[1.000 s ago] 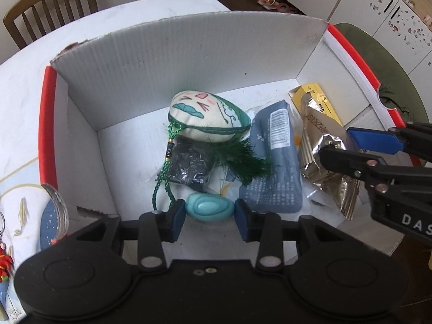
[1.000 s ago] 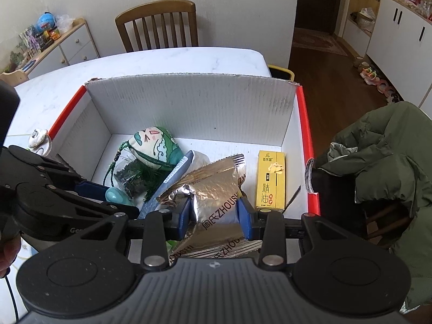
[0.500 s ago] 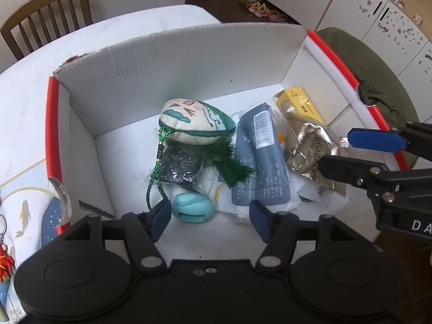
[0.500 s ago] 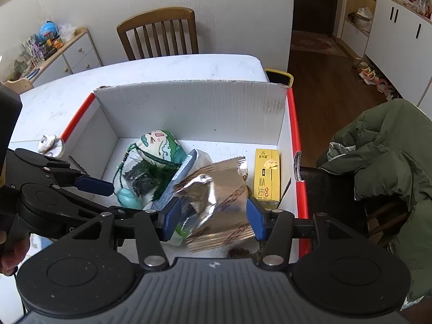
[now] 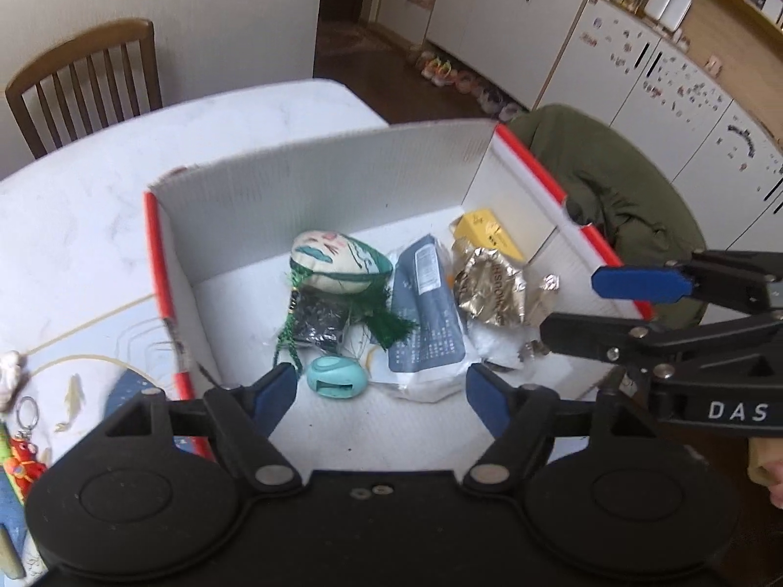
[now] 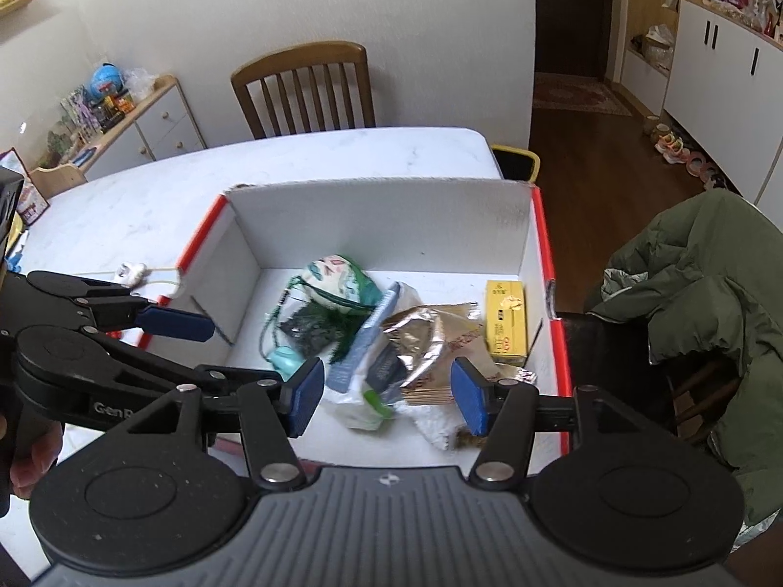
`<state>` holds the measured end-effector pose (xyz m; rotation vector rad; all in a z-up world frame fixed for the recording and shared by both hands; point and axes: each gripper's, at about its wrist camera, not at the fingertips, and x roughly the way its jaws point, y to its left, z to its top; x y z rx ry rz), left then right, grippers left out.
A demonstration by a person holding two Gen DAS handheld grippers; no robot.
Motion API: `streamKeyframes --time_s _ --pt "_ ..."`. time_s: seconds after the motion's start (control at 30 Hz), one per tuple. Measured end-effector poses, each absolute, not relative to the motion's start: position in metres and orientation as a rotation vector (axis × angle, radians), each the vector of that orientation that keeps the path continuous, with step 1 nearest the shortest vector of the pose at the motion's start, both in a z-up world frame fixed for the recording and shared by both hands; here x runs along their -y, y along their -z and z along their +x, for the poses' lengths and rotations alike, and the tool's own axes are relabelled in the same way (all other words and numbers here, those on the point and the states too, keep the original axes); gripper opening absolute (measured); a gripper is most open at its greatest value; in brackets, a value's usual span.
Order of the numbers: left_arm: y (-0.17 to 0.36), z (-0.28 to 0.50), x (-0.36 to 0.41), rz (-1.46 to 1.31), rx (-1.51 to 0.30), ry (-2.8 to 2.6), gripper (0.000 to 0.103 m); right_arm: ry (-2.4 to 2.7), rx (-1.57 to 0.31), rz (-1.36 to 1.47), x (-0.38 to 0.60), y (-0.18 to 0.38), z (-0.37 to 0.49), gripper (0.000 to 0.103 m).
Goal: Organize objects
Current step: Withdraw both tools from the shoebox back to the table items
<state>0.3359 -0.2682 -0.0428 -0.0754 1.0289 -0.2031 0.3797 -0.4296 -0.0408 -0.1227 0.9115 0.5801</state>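
A white cardboard box [image 5: 318,195] [image 6: 381,225] with red edges holds several items. Inside lie a teal oval object [image 5: 336,376] [image 6: 285,359], a painted pouch with green tassel [image 5: 337,264] [image 6: 340,281], a blue-grey packet [image 5: 428,313] [image 6: 364,342], a silver foil bag [image 5: 489,288] [image 6: 421,342] and a yellow carton [image 5: 487,235] [image 6: 506,320]. My left gripper [image 5: 381,391] [image 6: 166,325] hangs open above the box's near left side, nothing between its fingers. My right gripper [image 6: 386,396] [image 5: 592,303] is open over the near right side, above the foil bag.
The box sits on a white marble table [image 5: 73,205] [image 6: 147,205]. A keyring and small trinkets [image 5: 22,435] lie at the table's left. A wooden chair [image 6: 301,88] stands behind the table. A green jacket [image 6: 700,293] drapes over a seat at the right.
Both grippers opened and rose up and back from the box. The teal object left my left gripper and the foil bag left my right gripper; both now lie in the box.
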Motion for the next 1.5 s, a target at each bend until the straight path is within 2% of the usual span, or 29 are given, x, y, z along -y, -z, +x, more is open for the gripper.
streamKeyframes --time_s 0.33,0.67,0.77,0.87,1.0,1.17,1.5 --pt "0.006 0.290 0.226 -0.116 -0.927 0.218 0.078 -0.599 -0.860 -0.089 0.411 0.016 0.343 0.061" --pt "-0.015 0.242 0.164 -0.125 -0.858 0.175 0.087 -0.656 -0.808 -0.089 0.363 -0.002 0.299 0.077" --pt "-0.017 0.228 0.143 -0.137 -0.846 0.153 0.092 -0.672 -0.807 -0.079 0.346 -0.004 0.288 0.083" --pt "-0.019 0.214 0.121 -0.137 -0.831 0.129 0.096 -0.683 -0.806 -0.069 0.329 -0.005 0.278 0.084" --pt "-0.017 0.198 0.092 -0.133 -0.814 0.098 0.102 -0.699 -0.813 -0.060 0.307 -0.002 0.265 0.086" --pt "-0.010 0.185 0.054 -0.137 -0.813 0.052 0.103 -0.701 -0.818 -0.054 0.279 0.002 0.253 0.089" --pt "0.026 0.162 -0.010 -0.220 -0.856 0.014 0.103 -0.714 -0.829 -0.125 0.219 0.017 0.232 0.089"
